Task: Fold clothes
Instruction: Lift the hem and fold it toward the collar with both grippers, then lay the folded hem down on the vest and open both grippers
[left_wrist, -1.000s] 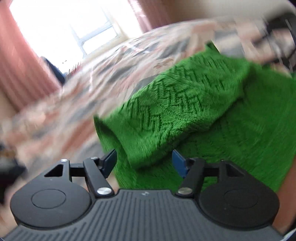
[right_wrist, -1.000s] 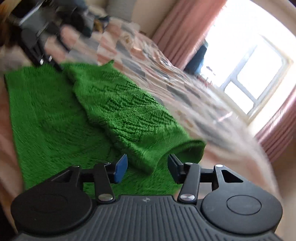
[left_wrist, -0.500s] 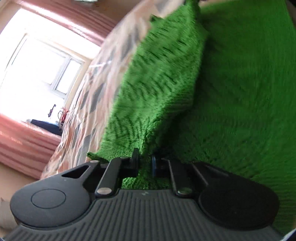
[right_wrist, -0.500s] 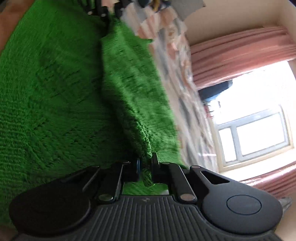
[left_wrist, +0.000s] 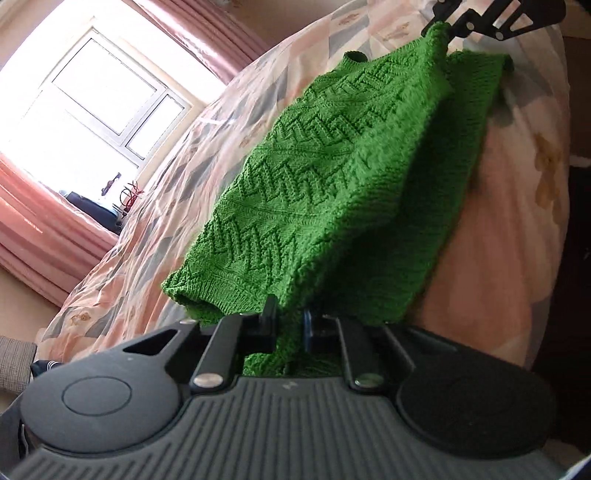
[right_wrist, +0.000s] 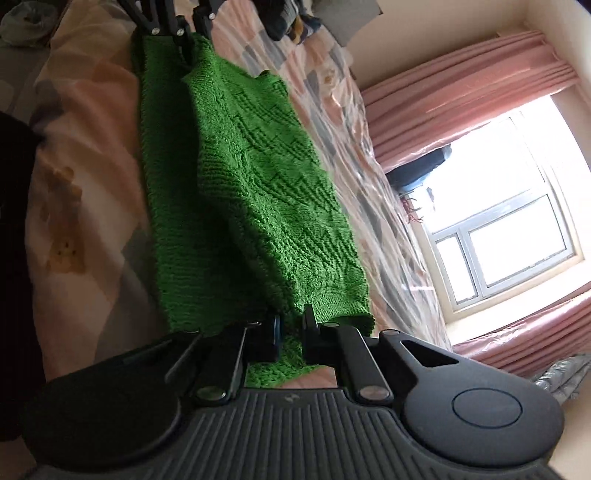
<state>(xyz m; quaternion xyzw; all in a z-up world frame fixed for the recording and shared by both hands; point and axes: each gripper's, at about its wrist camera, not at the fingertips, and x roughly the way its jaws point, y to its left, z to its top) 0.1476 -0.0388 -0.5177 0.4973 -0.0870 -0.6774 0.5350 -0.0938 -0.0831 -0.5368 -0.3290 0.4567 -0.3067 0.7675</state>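
A green knit sweater (left_wrist: 332, 177) with a zigzag pattern lies on the bed, its upper layer pulled taut between both grippers. My left gripper (left_wrist: 290, 319) is shut on the near edge of the sweater, with green knit bunched between the pads. My right gripper (right_wrist: 290, 323) is shut on the opposite edge of the sweater (right_wrist: 251, 192). Each view shows the other gripper at the far end: the right gripper (left_wrist: 448, 29) in the left wrist view, the left gripper (right_wrist: 184, 55) in the right wrist view. A lower layer (left_wrist: 436, 229) lies flat beneath.
A pastel patchwork bedspread (left_wrist: 177, 206) covers the bed. A bright window (left_wrist: 99, 96) with pink curtains (left_wrist: 40, 236) stands beyond it. Dark bags and clutter (right_wrist: 291, 18) sit at the bed's far end. A dark shape (right_wrist: 14, 221) fills the left edge of the right wrist view.
Both grippers went from open beside the folded sleeve to shut on the sweater's edges. Both have rolled, and the upper layer is now stretched between them.
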